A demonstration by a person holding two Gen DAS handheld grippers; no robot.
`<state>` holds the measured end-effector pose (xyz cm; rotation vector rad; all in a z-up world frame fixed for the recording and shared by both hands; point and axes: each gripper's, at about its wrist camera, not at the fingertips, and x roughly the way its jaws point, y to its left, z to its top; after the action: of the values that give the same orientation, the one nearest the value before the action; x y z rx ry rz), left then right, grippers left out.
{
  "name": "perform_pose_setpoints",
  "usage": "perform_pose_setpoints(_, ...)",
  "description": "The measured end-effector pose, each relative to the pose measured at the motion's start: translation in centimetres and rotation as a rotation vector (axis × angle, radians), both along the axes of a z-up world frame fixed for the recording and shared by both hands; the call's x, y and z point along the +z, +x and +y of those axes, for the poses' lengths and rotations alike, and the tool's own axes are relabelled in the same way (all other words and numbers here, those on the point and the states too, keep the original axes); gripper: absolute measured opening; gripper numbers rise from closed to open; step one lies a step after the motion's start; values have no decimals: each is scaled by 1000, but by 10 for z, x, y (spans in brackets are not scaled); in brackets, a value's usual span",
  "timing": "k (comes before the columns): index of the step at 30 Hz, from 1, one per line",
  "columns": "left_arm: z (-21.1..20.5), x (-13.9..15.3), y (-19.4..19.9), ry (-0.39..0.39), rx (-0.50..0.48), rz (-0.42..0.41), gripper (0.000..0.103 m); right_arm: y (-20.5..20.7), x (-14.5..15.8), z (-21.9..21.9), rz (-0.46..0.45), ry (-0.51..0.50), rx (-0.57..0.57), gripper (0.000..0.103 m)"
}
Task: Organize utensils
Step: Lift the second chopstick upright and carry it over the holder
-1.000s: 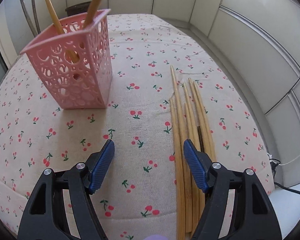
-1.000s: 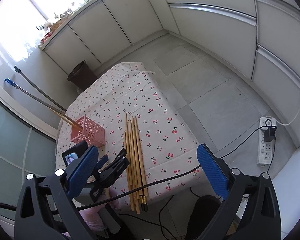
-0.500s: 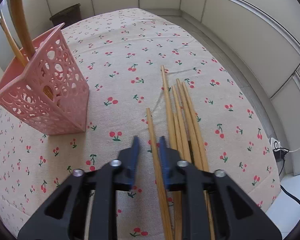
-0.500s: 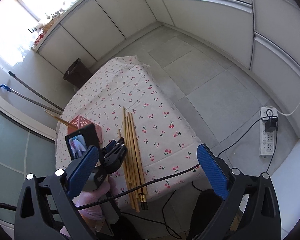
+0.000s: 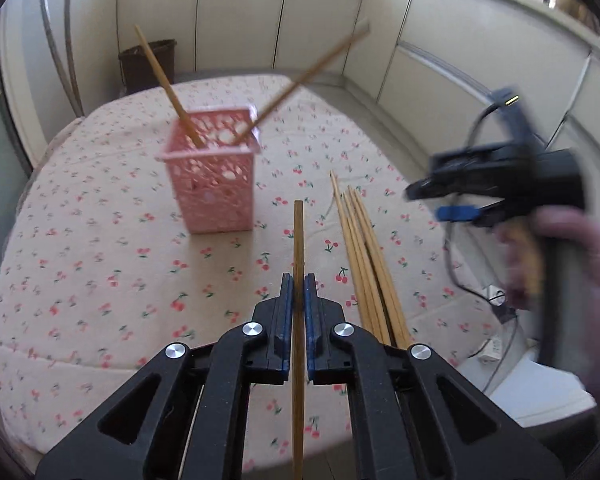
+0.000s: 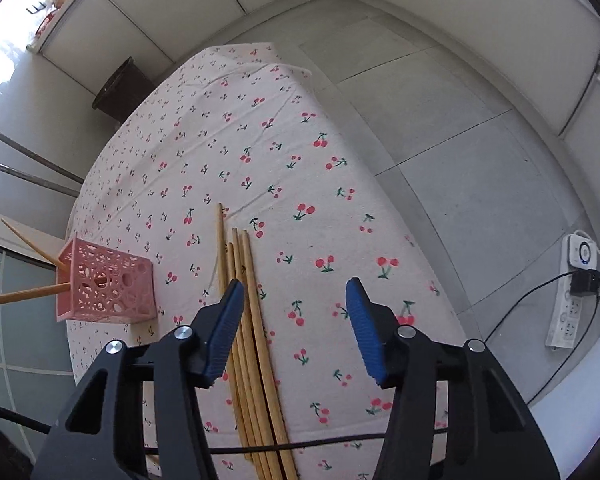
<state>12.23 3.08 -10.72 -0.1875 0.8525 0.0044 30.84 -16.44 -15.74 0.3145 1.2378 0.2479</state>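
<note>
My left gripper [image 5: 299, 286] is shut on a single wooden chopstick [image 5: 298, 240], lifted above the cherry-print table and pointing toward the pink perforated basket [image 5: 212, 172]. Two chopsticks [image 5: 162, 80] stand tilted in that basket. Several more chopsticks [image 5: 364, 256] lie in a bundle on the cloth to the right. My right gripper [image 6: 296, 320] is open and empty, hovering over the bundle [image 6: 248, 320]; the basket [image 6: 106, 284] sits to its left. The right gripper also shows blurred in the left wrist view [image 5: 500, 188].
The table [image 6: 284, 128] has a cherry-print cloth; its right edge drops to a tiled floor. A power strip [image 6: 572, 292] with a cable lies on the floor. A dark bin [image 5: 148, 64] stands beyond the table's far end. Cabinets line the walls.
My left gripper closed on one chopstick and lifted it off the table. My right gripper came down from high above to just over the bundle.
</note>
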Motion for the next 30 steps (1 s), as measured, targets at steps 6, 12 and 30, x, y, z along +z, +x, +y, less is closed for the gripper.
perform_pose_setpoints(6,13,34,-24,-49,4,-103,5,18,-12,29,-9,-61,36,39)
perform_pose_setpoints(12,13,44,-30,-55,-21,-133,5,26,-30,47,14,-112,62,38)
perform_pose_setpoints(30,24,51,-33,-62,8,-170,5,28,-33,45,-62,-198,57,5)
